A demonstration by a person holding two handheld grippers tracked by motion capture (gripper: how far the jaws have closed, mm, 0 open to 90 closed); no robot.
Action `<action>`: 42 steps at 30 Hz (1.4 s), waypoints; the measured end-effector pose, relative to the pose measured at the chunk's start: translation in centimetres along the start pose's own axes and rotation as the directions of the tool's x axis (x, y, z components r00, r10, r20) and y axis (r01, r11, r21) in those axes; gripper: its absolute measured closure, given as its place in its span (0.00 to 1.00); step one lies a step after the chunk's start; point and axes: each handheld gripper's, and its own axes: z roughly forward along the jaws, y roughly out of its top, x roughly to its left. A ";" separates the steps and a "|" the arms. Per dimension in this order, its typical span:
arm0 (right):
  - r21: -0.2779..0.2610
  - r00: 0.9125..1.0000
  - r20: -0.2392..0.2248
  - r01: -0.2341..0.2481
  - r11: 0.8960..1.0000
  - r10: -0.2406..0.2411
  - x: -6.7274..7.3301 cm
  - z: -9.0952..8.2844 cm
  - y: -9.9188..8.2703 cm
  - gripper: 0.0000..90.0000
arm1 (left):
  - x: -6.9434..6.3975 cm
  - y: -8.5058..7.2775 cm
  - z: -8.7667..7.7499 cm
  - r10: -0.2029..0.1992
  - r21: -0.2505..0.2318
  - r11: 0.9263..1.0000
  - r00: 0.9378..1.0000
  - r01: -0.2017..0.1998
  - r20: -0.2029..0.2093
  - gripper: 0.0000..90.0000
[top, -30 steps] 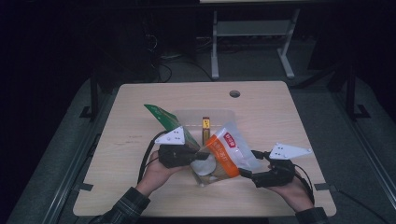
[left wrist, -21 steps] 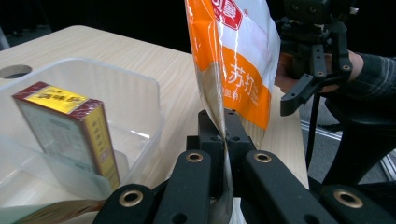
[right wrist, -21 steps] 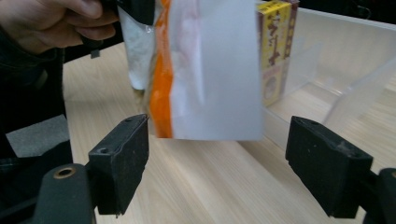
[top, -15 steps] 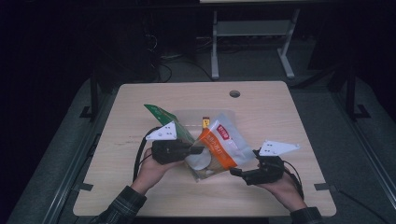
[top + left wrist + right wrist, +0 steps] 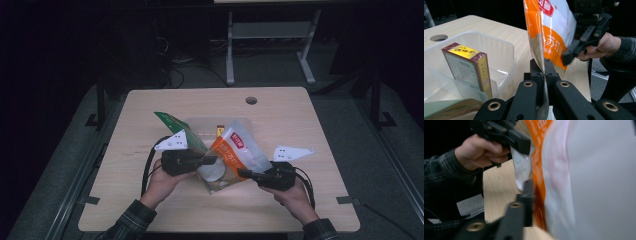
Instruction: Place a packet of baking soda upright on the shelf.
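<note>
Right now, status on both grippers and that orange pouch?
Left gripper shut on orange pouch. Right gripper just closing on its other edge. Clear bin with yellow box close behind.

Orange-and-white foil pouch [image 5: 235, 155], red label, upright and tilted above the table; translucent lower part; edges pinched

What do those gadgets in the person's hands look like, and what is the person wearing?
Each hand holds a black gadget: the left gripper and right gripper have two blocky black jaws with brass-coloured pivot rings, a pale grey three-cornered plate with small dots on top, and a looping black cable. The sleeves are dark plaid.
</note>
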 end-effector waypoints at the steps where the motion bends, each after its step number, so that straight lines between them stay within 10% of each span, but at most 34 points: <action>1: -0.009 1.000 0.005 0.009 1.000 -0.009 0.1 0.0 0.1 0.94 | 0.0 0.0 0.1 0.001 0.002 1.000 1.000 -0.001 -0.003 1.00; 21: -0.038 0.982 -0.191 -0.012 0.999 0.004 1.2 -0.5 1.6 1.00 | -1.2 -0.7 2.7 0.016 0.098 0.995 0.999 -0.020 0.036 0.94; 35: -0.098 0.990 -0.139 -0.030 0.995 0.016 0.4 -3.0 1.6 1.00 | -1.6 -0.9 2.6 0.032 0.139 0.990 0.999 -0.029 -0.016 0.37; 42: -0.109 0.997 -0.072 -0.013 0.994 0.005 -0.1 -4.9 1.9 1.00 | -2.0 -2.1 1.4 0.038 0.176 0.984 0.999 -0.033 -0.023 0.30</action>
